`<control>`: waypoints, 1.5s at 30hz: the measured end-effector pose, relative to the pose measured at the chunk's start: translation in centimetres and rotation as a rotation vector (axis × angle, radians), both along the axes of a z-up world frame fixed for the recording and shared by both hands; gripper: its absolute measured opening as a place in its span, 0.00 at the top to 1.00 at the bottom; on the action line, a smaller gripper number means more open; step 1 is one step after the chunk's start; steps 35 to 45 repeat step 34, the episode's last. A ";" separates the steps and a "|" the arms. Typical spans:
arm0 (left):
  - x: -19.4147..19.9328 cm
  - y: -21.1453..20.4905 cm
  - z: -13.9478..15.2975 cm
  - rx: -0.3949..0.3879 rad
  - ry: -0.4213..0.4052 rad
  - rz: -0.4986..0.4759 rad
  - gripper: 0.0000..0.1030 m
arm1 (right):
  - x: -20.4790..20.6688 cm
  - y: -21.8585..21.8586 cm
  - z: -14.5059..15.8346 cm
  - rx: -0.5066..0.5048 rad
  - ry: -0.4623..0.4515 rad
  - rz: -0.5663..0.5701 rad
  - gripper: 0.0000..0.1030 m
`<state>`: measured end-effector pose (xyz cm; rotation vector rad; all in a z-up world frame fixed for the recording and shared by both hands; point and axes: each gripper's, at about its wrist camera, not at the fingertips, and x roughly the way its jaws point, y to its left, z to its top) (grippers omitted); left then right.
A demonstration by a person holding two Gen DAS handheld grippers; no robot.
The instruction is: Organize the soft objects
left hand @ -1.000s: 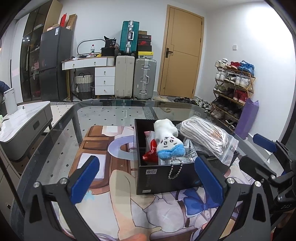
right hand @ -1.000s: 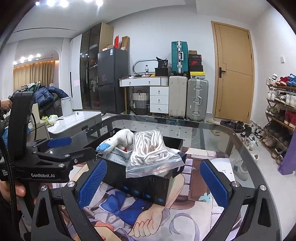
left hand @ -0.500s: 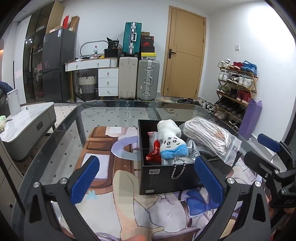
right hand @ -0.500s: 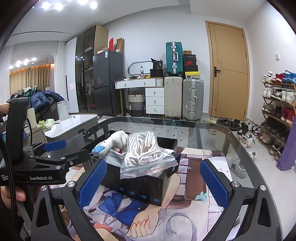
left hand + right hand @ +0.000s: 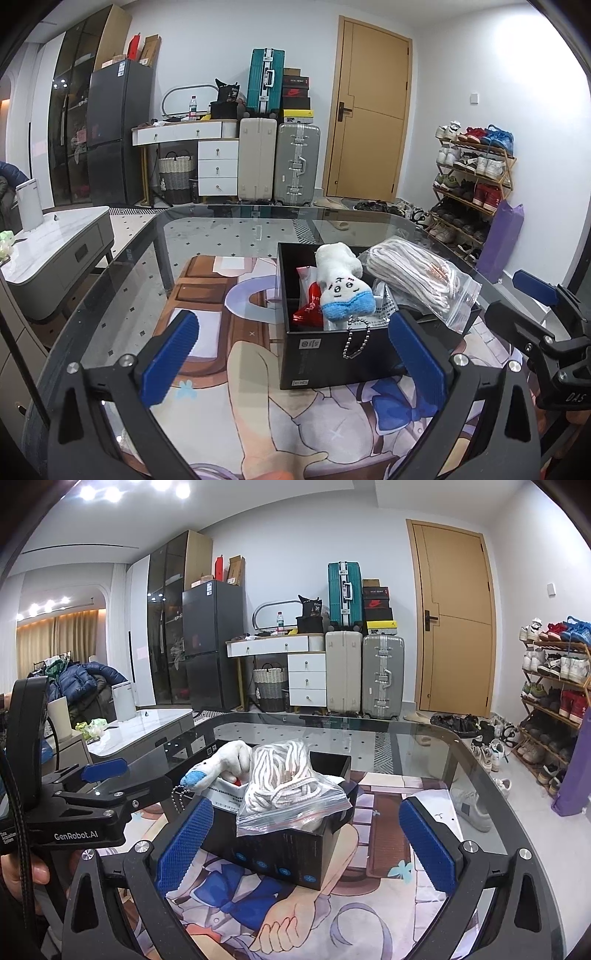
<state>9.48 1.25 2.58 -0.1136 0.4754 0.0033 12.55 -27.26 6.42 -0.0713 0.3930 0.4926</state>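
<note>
Left gripper (image 5: pixel 291 350) spread wide, empty; black box (image 5: pixel 332 354) ahead, toward its right finger, plush toy (image 5: pixel 341 286) on top. Right gripper (image 5: pixel 306 842) wide too, bagged rope (image 5: pixel 284 790) dead ahead, between fingers, no contact.

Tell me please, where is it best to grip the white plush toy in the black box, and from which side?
Probably grip the plush toy across its white upper body, coming from above: that end rises clear over the black box rim. The bagged rope crowds its right, and the bead chain is too thin.
</note>
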 end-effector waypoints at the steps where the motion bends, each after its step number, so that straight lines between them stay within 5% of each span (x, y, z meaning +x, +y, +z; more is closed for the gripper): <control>1: 0.0 0.0 0.0 -0.001 0.002 0.001 0.00 | 0.1 0.0 0.0 -0.002 0.000 0.000 0.01; 45: 0.0 0.3 0.1 0.010 0.000 0.012 0.00 | 0.1 0.0 0.3 0.002 0.002 0.002 0.01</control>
